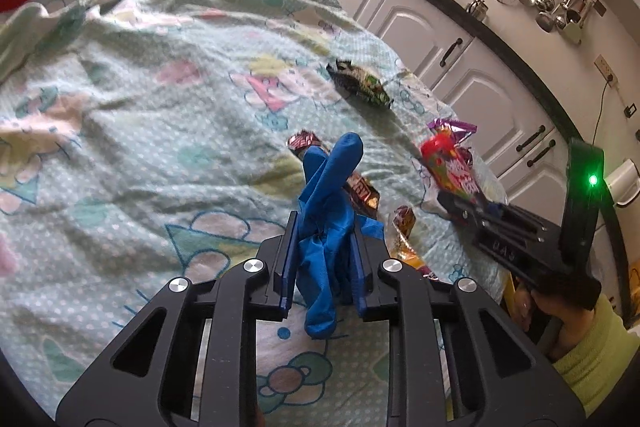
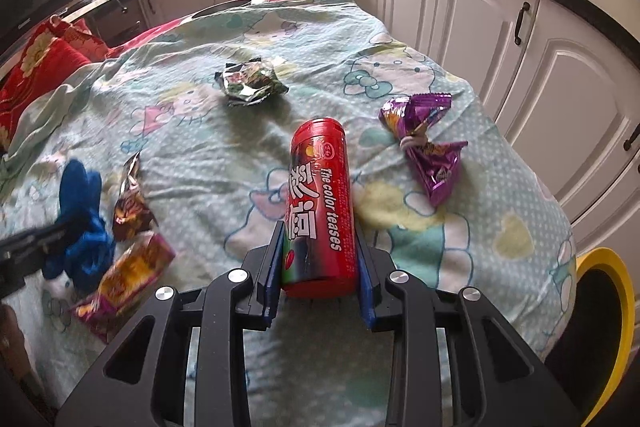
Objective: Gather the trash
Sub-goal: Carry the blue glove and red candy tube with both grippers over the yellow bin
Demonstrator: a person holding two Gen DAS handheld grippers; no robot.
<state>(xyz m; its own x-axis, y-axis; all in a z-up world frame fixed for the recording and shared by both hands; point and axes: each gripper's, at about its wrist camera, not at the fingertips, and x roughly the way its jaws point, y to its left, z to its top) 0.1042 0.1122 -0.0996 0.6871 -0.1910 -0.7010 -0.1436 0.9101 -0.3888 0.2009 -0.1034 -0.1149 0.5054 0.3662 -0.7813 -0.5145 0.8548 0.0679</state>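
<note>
My left gripper (image 1: 325, 227) is shut on a crumpled blue glove (image 1: 328, 211) and holds it above the cloth-covered table (image 1: 140, 115); the glove also shows in the right wrist view (image 2: 80, 223). My right gripper (image 2: 318, 231) is shut on a red candy tube (image 2: 320, 203), which also shows in the left wrist view (image 1: 448, 163). Loose on the cloth lie a green-black wrapper (image 2: 250, 81), a purple wrapper (image 2: 426, 147), a brown wrapper (image 2: 130, 203) and a yellow-red packet (image 2: 128, 275).
A bin with a yellow rim (image 2: 608, 327) stands at the table's right edge. White kitchen cabinets (image 2: 520, 39) run along the right and back. A red cushion (image 2: 36, 75) lies at the far left. A person's green sleeve (image 1: 592, 359) is at the right.
</note>
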